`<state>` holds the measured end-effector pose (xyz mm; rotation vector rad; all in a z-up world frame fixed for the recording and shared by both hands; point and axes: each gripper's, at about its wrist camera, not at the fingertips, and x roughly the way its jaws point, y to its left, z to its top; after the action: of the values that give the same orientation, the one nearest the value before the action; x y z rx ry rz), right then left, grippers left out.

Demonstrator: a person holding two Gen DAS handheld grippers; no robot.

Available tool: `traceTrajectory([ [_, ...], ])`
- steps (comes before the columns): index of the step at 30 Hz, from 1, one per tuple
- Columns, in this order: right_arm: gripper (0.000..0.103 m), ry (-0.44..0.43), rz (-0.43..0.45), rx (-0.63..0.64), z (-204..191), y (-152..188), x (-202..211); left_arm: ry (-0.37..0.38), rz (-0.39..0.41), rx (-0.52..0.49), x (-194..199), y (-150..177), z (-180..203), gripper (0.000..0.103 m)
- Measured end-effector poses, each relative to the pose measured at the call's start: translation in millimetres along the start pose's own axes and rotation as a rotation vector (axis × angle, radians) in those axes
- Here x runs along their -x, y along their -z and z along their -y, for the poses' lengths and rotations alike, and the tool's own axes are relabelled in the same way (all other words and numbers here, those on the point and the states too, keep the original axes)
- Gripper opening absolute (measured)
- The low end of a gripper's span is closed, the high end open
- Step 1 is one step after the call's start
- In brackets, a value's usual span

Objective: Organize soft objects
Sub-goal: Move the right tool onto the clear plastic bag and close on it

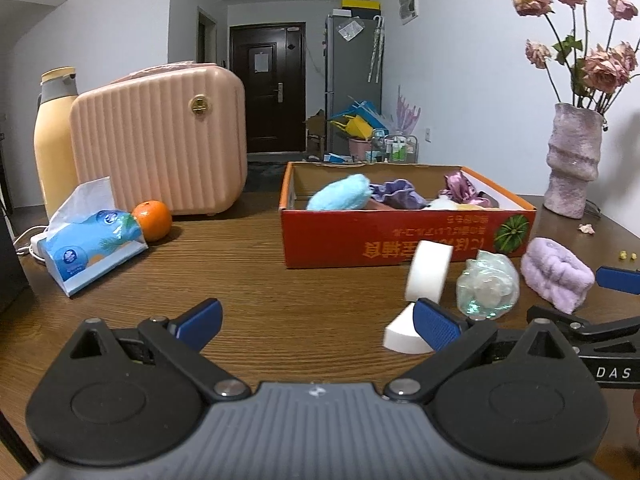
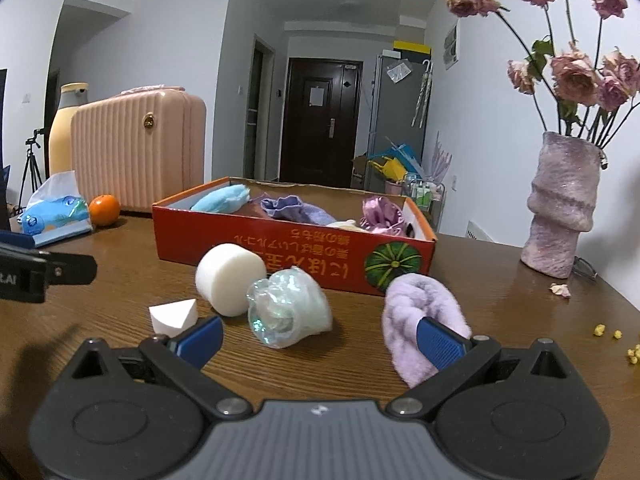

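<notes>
Red box (image 2: 280, 246) part-filled | both grippers' fingers wide | 4 softs outside

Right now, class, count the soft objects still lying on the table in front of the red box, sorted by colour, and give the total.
White: 2, the round sponge and the wedge sponge
Iridescent clear: 1, the shiny scrunchie
Lilac: 1, the fluffy band
Total: 4
</notes>
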<state>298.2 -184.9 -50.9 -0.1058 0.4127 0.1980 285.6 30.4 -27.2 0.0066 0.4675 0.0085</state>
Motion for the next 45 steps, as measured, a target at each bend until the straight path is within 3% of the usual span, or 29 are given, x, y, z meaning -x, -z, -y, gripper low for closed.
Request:
traceTrajectory([
  [18, 0.103, 0.015, -0.101, -0.042, -15, -14, -54, -0.046, -0.005, 0.033, -8, -3, -28, 0.103],
  [31, 0.096, 0.026, -0.144, -0.043, -23, -24, -87, -0.048, -0.006, 0.031, -8, -3, -27, 0.103],
  [38, 0.068, 0.002, -0.184, -0.042, -24, -25, -96, -0.047, -0.006, 0.031, -8, -3, -27, 0.103],
  [45, 0.049, 0.005, -0.191, -0.060, -21, -24, -96, -0.048, -0.006, 0.031, -8, -3, -27, 0.103],
])
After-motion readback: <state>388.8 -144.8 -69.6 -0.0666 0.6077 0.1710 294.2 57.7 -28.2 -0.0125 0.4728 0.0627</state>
